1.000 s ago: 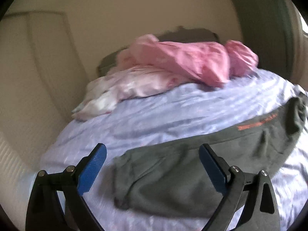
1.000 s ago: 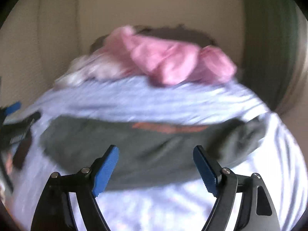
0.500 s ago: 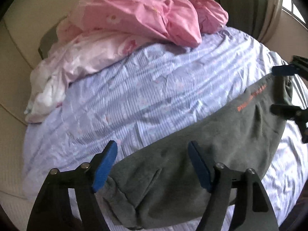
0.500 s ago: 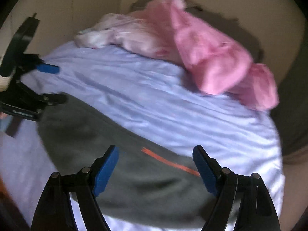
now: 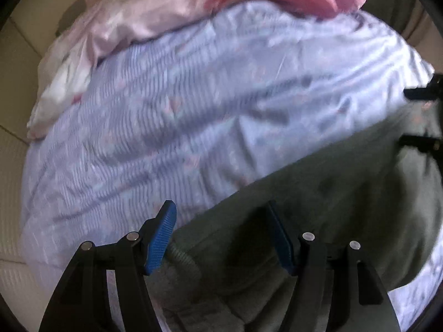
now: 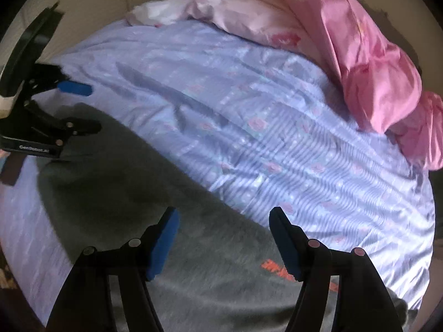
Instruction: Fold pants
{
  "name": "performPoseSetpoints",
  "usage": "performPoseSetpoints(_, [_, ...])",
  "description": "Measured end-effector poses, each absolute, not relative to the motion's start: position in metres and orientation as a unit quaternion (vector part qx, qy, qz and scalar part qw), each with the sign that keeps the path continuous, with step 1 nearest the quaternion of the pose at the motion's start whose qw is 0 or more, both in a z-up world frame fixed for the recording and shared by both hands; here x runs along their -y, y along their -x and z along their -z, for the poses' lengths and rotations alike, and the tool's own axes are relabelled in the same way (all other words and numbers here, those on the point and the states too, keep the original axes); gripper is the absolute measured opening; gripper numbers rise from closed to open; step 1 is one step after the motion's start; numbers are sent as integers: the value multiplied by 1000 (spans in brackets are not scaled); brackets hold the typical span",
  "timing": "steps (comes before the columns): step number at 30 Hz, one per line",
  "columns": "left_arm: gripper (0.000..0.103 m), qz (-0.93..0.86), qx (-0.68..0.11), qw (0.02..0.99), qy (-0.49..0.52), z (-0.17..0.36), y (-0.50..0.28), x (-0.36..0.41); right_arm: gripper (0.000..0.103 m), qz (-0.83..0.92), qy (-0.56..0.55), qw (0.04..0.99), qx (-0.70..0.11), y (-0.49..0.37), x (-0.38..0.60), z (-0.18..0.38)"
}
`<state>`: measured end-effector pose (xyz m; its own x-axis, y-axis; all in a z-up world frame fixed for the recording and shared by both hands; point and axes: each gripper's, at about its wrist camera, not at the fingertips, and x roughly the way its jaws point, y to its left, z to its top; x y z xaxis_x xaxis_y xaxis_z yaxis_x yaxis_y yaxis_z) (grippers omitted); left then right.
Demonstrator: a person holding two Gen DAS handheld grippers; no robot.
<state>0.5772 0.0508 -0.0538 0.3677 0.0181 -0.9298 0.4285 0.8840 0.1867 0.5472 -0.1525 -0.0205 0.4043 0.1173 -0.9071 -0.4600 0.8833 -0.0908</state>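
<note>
I've got the lilac striped sheet (image 6: 277, 127) filling the bed, grey pants (image 6: 210, 271) lying flat across its near edge. Left gripper (image 5: 221, 238) and right gripper (image 6: 224, 238) both closing, jaws spread over the cloth, nothing pinched.

There was one pair of dark grey-green fabric pants (image 6: 144, 193) with orange lettering, lying on one lavender striped bed sheet (image 6: 249, 116) with small pink flowers. One crumpled bright pink quilt cover (image 6: 368, 63) and one pale pink satin bedding piece (image 6: 235, 13) with rose prints lay along the far side. Two black two-finger grippers with blue ribbed pads were counted: the left gripper (image 5: 221, 238) and the right gripper (image 6: 223, 238), each bearing two pads.
</note>
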Motion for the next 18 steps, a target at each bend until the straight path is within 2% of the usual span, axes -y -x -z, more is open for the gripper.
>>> performPoseSetpoints(3, [63, 118, -536, 806, -223, 66, -573, -50, 68, -153, 183, 814, -530, -553, 152, 38])
performPoseSetpoints(7, [19, 57, -526, 812, -248, 78, -576, -49, 68, -142, 190, 804, -545, -556, 155, 53])
performPoseSetpoints(15, [20, 22, -503, 824, -261, 86, -565, -44, 68, -54, 157, 828, -535, -565, 174, 69])
performPoseSetpoints(18, [33, -4, -490, 839, -238, 68, -563, -47, 68, -48, 163, 828, -535, -561, 178, 73])
